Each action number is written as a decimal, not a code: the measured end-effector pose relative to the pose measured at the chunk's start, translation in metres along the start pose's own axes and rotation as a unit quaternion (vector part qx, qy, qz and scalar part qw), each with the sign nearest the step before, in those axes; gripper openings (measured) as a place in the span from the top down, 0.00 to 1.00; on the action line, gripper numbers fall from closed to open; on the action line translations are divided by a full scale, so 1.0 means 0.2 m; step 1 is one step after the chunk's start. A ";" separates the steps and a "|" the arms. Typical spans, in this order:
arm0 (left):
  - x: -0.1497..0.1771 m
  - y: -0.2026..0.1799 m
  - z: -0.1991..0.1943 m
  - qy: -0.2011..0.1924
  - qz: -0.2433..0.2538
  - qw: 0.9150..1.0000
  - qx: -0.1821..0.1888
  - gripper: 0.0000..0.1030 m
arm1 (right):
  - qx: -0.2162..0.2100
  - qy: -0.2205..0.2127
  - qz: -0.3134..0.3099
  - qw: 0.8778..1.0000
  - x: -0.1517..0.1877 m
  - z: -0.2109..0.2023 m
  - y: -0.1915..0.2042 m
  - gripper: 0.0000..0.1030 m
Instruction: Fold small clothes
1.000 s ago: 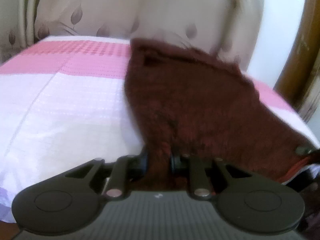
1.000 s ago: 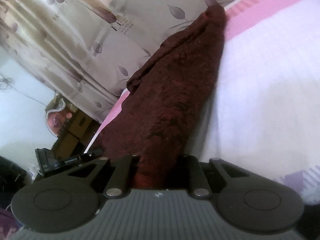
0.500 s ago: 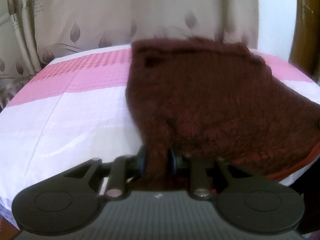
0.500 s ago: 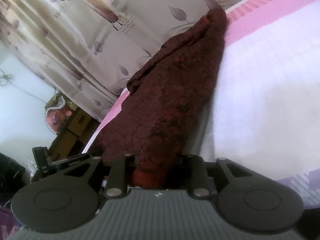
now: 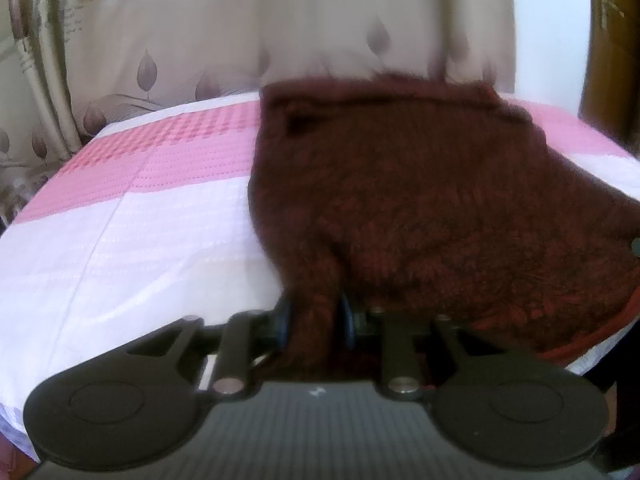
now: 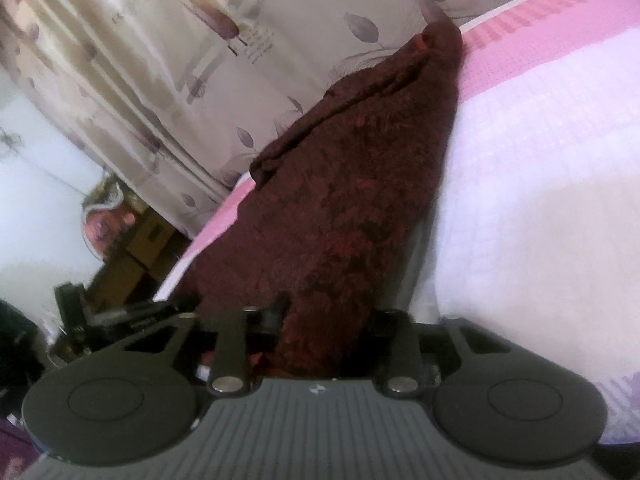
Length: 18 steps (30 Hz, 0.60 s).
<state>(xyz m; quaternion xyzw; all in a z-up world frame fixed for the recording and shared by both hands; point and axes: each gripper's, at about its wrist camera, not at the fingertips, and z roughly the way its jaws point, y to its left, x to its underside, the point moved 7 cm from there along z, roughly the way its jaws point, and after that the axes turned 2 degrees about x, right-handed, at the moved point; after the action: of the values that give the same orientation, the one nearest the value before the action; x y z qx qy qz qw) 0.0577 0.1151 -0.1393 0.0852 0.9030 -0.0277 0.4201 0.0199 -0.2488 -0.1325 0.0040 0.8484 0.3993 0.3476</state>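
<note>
A fuzzy dark maroon garment point(image 5: 420, 200) lies stretched over the pink and white bed cover point(image 5: 120, 240). My left gripper point(image 5: 314, 320) is shut on its near left corner. In the right wrist view the same garment point(image 6: 340, 208) runs away from me as a long raised fold. My right gripper point(image 6: 324, 324) is shut on its near end. The fingertips of both grippers are buried in the fabric. An orange-red inner edge point(image 5: 592, 336) shows at the garment's right hem.
A beige leaf-patterned curtain point(image 5: 240, 40) hangs behind the bed. A wooden post point(image 5: 608, 40) stands at the right. In the right wrist view, dark furniture and clutter point(image 6: 100, 280) sit beyond the bed's left edge point(image 6: 208, 232).
The left gripper has swung with the garment, so more of the bed and curtain shows behind. The right gripper has shifted slightly. Both stay shut on the cloth.
</note>
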 end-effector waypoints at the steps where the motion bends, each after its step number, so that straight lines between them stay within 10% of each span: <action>1: 0.00 0.00 0.00 -0.001 -0.010 1.000 0.010 0.86 | -0.005 -0.003 0.003 1.000 0.00 0.00 0.00 0.83; 11: 0.02 0.12 -0.14 -0.009 -0.143 0.986 0.087 0.88 | -0.033 -0.032 0.018 0.999 -0.02 -0.15 0.03 0.85; 18: 0.07 0.08 -0.15 -0.008 -0.103 0.992 0.077 0.84 | -0.025 -0.009 0.036 0.999 0.05 -0.16 -0.07 0.85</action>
<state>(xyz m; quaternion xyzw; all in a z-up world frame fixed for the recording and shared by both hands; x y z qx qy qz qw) 0.0280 0.1366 -0.1302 0.0238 0.8989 -0.1413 0.4141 -0.0027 -0.2779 -0.1340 0.0290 0.8344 0.4326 0.3404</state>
